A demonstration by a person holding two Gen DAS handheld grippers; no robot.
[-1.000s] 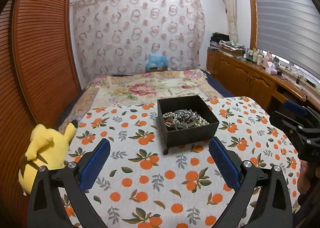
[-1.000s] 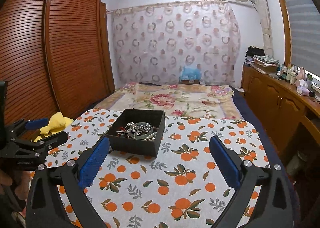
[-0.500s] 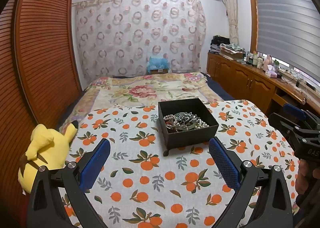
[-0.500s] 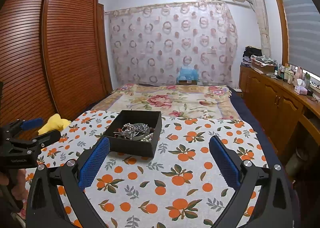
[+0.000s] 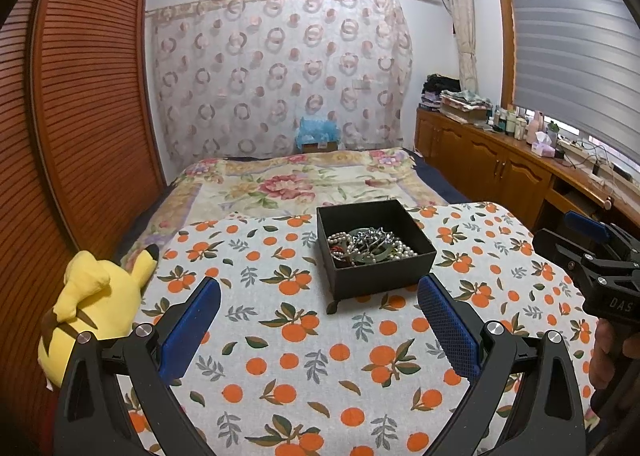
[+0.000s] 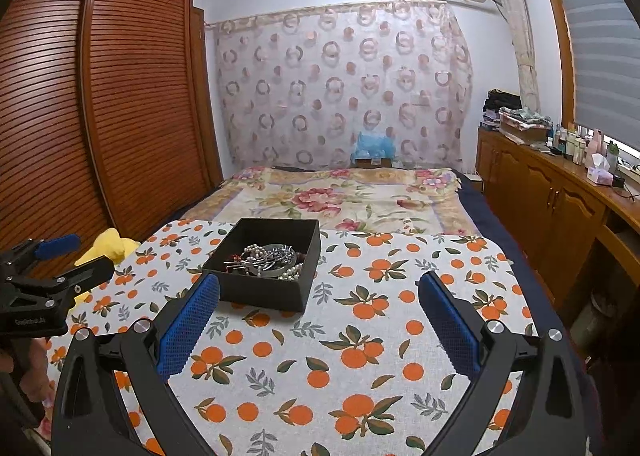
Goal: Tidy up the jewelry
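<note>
Blue-padded, my left gripper point(image 5: 319, 332) and right gripper point(image 6: 319, 330) both gape wide, empty, short of the jewelry box point(image 5: 374, 252)

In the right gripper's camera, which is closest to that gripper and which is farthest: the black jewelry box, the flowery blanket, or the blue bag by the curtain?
From the right gripper:
1. Black jewelry box, just ahead, left of centre on the orange-print cloth.
2. Flowery blanket, behind the box, mid-bed.
3. Blue bag, at the bed's far end against the curtain.
</note>
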